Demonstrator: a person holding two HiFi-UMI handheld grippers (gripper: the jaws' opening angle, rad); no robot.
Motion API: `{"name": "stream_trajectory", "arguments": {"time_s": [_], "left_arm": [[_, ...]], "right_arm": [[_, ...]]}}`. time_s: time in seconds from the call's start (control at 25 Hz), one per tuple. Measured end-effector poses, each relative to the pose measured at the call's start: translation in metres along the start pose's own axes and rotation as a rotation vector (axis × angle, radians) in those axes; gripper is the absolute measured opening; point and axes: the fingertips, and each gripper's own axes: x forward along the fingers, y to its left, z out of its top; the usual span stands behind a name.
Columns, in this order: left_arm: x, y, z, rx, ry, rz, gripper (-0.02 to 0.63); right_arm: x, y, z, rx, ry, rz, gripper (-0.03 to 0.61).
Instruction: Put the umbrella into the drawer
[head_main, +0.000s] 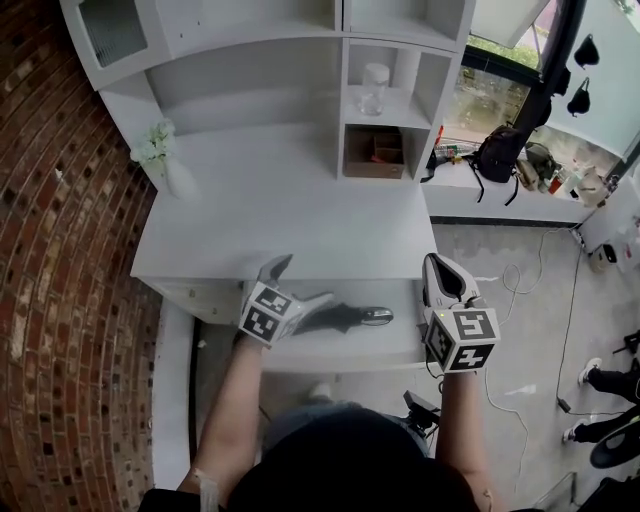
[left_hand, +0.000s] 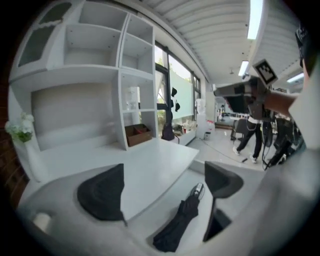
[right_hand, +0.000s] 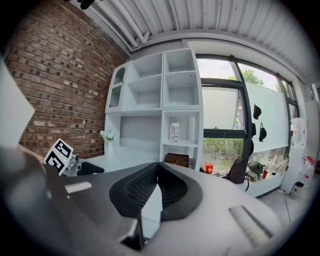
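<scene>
Umbrella loose in open drawer, apparently folded

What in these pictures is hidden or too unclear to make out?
- Head view: the umbrella's canopy end, behind the left gripper.
- Head view: what the brown box holds, too small.
- Right gripper view: the drawer, blocked by the right gripper's own body.

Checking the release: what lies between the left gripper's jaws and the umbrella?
Nothing. In the left gripper view the left gripper stands open above the umbrella, which lies untouched in the drawer.
</scene>
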Motion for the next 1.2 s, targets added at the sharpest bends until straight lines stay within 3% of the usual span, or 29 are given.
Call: {"name": "stream_trajectory", "arguments": {"time_s": [0.32, 0.8, 1.2], "left_arm": [[-0.061, 0.039, 0.072, -0.019, -0.261, 0.172, 0.351], [-0.125, 0.052, 0.136, 0.04, -0.488, 0.374, -0.002], [-0.171, 0.05, 0.166, 0.019, -0.649, 0.377, -0.002]], "right_arm": [[-0.001, 0.001, 0.016, -0.013, -0.035, 0.0, 0.005], [-0.007, 0.011, 0.03, -0.029, -0.066, 0.018, 0.005], [-0.022, 0.015, 0.066, -0.033, -0.208, -0.002, 0.005]]}}
